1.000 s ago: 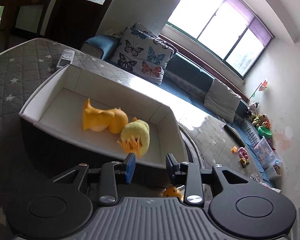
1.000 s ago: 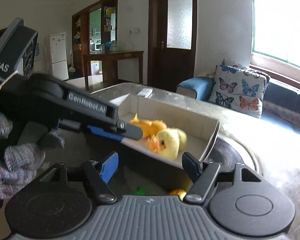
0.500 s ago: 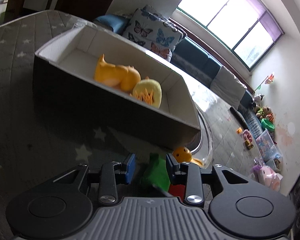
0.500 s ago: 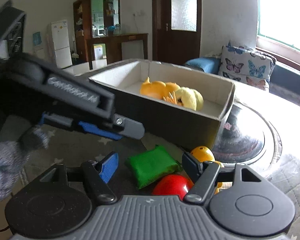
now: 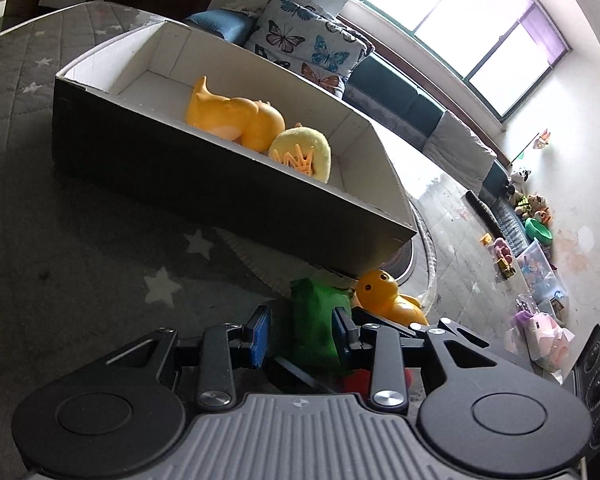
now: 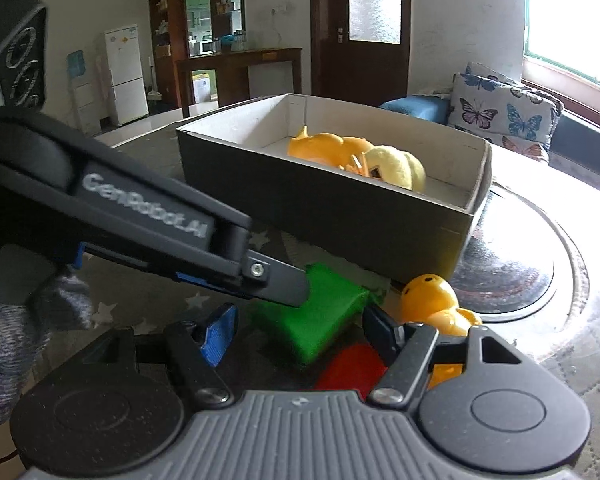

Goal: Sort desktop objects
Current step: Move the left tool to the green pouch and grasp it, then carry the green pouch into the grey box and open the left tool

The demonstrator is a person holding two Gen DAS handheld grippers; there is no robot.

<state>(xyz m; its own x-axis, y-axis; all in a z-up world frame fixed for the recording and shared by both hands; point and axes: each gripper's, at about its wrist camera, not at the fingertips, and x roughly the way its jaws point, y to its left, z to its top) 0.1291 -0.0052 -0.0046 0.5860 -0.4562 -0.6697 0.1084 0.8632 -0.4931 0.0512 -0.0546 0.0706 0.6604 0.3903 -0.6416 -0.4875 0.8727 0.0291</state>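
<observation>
A dark box with a white inside [image 5: 228, 196] [image 6: 340, 216] holds an orange toy [image 5: 232, 116] [image 6: 328, 148] and a pale yellow plush chick [image 5: 302, 152] [image 6: 400, 166]. In front of it on the star-patterned cloth lie a green block [image 5: 316, 328] [image 6: 320, 316], an orange rubber duck [image 5: 384, 292] [image 6: 432, 296] and a red object [image 6: 350, 368]. My left gripper [image 5: 300, 332] is open with the green block between its fingers. My right gripper [image 6: 300, 328] is open, just short of the green block and the red object. The left gripper's finger [image 6: 268, 276] reaches over the green block.
A round dark glass hob [image 6: 512, 264] sits in the table to the right of the box. A sofa with butterfly cushions [image 5: 312, 48] stands behind the table. Toys and bins [image 5: 532, 264] lie on the floor at the far right.
Both grippers have dropped from above the box to table level in front of it. The green block, duck and red object came into view, and the left fingers now straddle the green block.
</observation>
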